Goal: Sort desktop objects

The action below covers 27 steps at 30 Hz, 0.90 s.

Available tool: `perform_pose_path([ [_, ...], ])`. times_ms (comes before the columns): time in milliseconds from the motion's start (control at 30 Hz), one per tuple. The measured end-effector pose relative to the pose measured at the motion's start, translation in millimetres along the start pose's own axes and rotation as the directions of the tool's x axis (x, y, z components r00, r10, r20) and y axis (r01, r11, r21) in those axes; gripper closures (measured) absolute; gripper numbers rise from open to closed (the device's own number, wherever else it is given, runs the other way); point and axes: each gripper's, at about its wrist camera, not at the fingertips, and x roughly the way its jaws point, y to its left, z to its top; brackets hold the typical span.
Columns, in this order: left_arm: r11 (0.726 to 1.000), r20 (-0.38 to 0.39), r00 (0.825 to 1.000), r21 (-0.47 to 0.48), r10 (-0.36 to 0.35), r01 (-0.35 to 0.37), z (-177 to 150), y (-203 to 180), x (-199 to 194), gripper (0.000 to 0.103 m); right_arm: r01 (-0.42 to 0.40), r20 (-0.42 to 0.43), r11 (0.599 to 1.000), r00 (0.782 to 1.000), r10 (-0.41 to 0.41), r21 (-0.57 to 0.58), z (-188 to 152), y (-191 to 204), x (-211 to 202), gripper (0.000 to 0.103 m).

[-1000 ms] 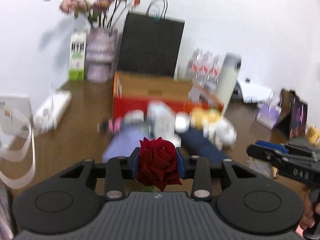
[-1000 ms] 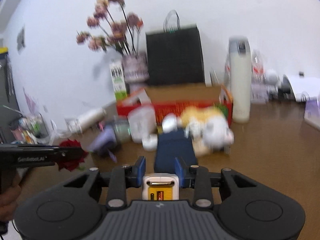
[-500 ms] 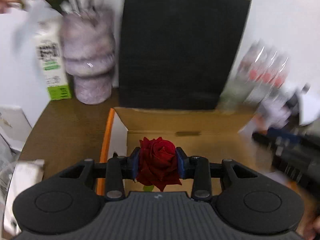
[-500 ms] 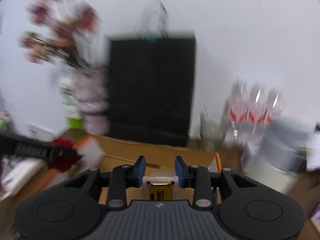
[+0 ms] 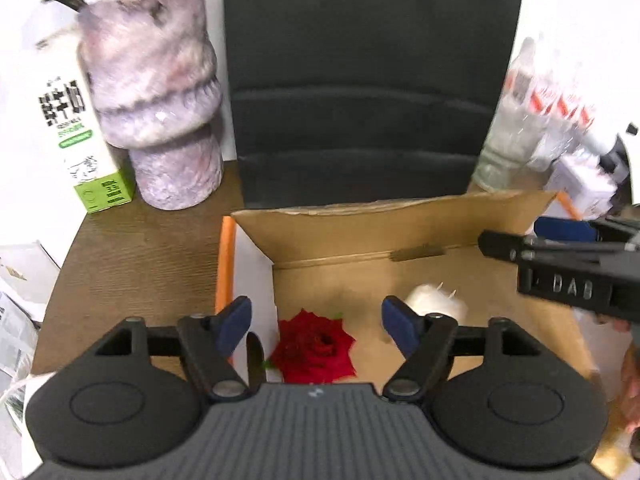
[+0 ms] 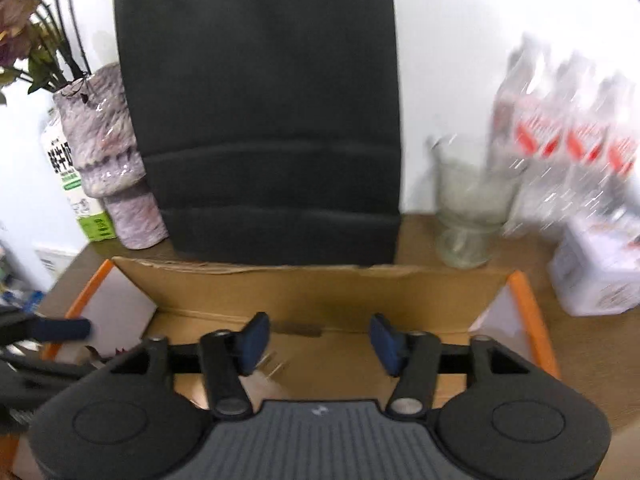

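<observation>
Hovering over the open box [image 5: 360,236], the left gripper [image 5: 316,320] has its jaws opening, nothing pressed between them; the red rose [image 5: 314,348] lies loose on the box floor below, petals spread. A white plug [image 5: 436,304], prongs up, lies at 2 o'clock of the rose. The right gripper [image 6: 316,340], jaws opening and bare, hangs mid-box. A black bag [image 6: 260,120] walls the 12 o'clock edge; the bench [image 5: 132,256] lies at 9 o'clock.

We've got a raw matt cardboard box [image 5: 400,236] with a velvety red rose [image 5: 314,346] inside, sitting on a woodgrain table [image 5: 132,248]. Glossy marbled vase [image 5: 160,92], matt black paper bag [image 6: 260,120], clear glass cup [image 6: 468,208].
</observation>
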Motion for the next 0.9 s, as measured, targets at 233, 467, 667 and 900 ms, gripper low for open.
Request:
perform_pose_path([
  [233,0.999,0.102,0.995,-0.048,0.008,-0.003,-46.5,-6.2,-97.9,0.000,-0.024,0.086,0.994,0.996,0.034,-0.105,-24.9,9.6,-92.3,0.028],
  [467,0.995,0.259,0.966,-0.093,-0.016,0.041,-188.3,-23.6,-186.9,0.000,-0.097,0.143,0.976,0.982,0.126,-0.194,-143.6,25.4,-194.6,0.015],
  [667,0.990,0.247,0.960,-0.003,-0.133,0.139,-281.9,-43.8,-214.1,0.000,-0.047,0.317,0.982,0.943,0.104,-0.183,-255.4,30.1,-268.0,0.000],
  [900,0.999,0.317,0.948,0.050,-0.035,0.020,-330.3,-55.0,-208.5,0.000,-0.090,0.208,0.996,0.974,0.094,-0.030,-312.0,17.3,-269.6,0.000],
])
